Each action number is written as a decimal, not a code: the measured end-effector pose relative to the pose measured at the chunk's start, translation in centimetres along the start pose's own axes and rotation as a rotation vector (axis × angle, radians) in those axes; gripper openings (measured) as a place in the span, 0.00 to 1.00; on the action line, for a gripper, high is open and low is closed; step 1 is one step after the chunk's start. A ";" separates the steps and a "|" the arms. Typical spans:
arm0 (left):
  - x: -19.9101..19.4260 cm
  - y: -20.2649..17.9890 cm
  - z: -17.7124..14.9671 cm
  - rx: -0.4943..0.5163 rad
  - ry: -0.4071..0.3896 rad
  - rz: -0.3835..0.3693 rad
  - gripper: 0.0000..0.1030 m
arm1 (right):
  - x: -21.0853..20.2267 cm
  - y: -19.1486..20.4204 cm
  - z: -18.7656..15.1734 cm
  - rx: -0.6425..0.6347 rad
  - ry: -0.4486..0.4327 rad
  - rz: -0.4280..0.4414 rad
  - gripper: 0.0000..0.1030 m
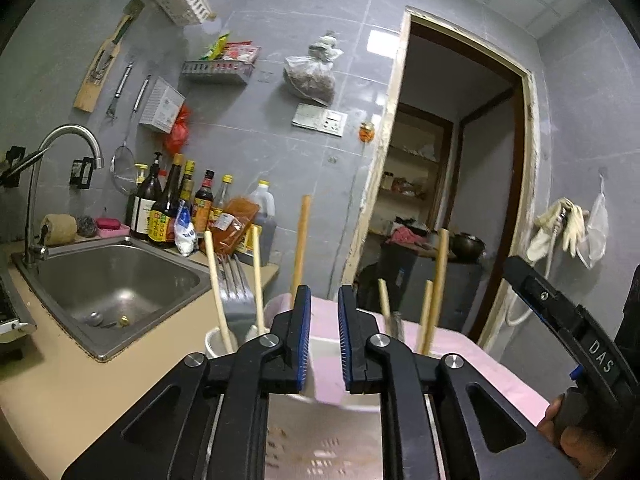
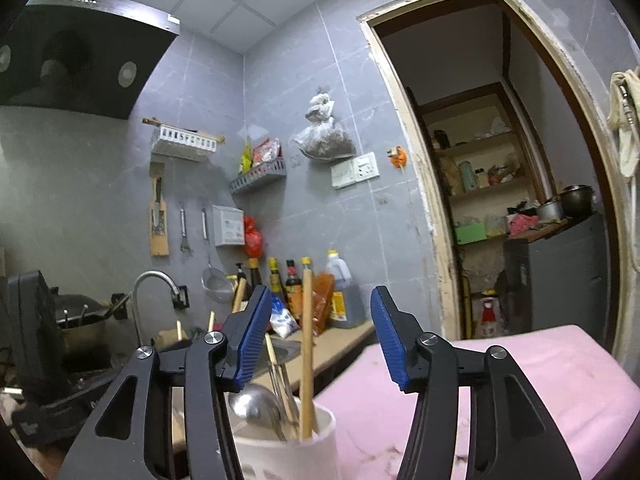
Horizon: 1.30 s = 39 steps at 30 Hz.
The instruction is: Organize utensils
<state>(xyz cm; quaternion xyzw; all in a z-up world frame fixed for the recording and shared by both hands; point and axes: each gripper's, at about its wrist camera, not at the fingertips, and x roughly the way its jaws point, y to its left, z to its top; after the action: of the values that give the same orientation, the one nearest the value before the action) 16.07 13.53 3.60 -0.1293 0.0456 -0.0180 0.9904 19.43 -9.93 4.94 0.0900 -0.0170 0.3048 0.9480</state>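
Several condiment bottles [image 1: 172, 204] crowd the counter beside the sink [image 1: 116, 280].

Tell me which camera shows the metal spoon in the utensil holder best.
The right wrist view: the metal spoon lies close, bowl up, in the white holder. In the left wrist view no spoon is identifiable; gripper fingers block the holder's middle.

"DAS" stands on the right gripper's [image 1: 596, 354] black body.

Dim, bluish indoor light; fisheye-bent edges, dark corners, near foreground perhaps blurred.
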 end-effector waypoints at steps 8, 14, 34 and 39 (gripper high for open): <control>-3.1 -1.4 -0.1 -0.007 0.063 -0.071 0.44 | -4.3 -0.5 0.2 -0.006 0.055 -0.081 0.70; -5.4 -2.7 -0.6 0.026 0.114 -0.097 0.64 | -8.1 -1.1 0.0 0.007 0.134 -0.158 0.83; -12.0 -4.7 -5.6 0.102 0.178 -0.042 0.86 | -18.9 1.2 -0.5 -0.100 0.191 -0.394 1.00; -12.7 -4.8 -6.3 0.115 0.182 -0.027 0.86 | -19.9 2.1 -1.2 -0.120 0.196 -0.407 1.00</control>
<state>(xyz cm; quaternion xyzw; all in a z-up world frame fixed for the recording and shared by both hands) 2.70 7.93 -0.18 -0.0707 0.1326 -0.0456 0.9876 2.04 -19.49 2.40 0.0051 0.0755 0.1132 0.9907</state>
